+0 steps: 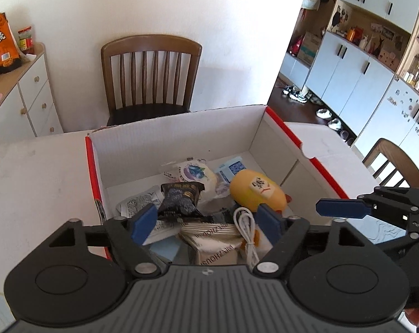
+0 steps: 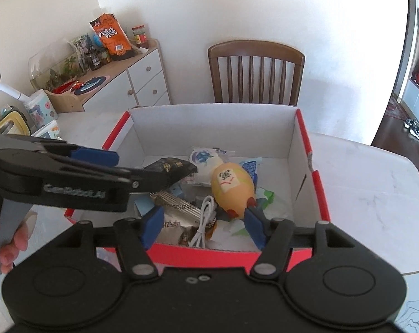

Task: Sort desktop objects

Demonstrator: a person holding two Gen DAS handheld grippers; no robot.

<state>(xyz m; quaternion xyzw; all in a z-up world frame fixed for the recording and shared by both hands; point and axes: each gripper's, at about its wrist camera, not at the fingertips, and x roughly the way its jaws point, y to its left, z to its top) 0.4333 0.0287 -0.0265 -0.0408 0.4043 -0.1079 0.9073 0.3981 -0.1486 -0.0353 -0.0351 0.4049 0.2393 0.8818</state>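
Note:
A cardboard box with red edges and white walls stands on the white table. In it lie a yellow egg-shaped toy, a dark snack packet, a white coiled cable, a beige packet and a blueberry bun wrapper. My left gripper hangs open over the box's near side, its blue pads either side of the dark packet without touching it. My right gripper is open over the box's near rim, above the cable and beside the toy.
A wooden chair stands behind the table against the wall. A white sideboard with snack bags and jars is at the left. A second chair is at the right. A person's hand grips the left tool.

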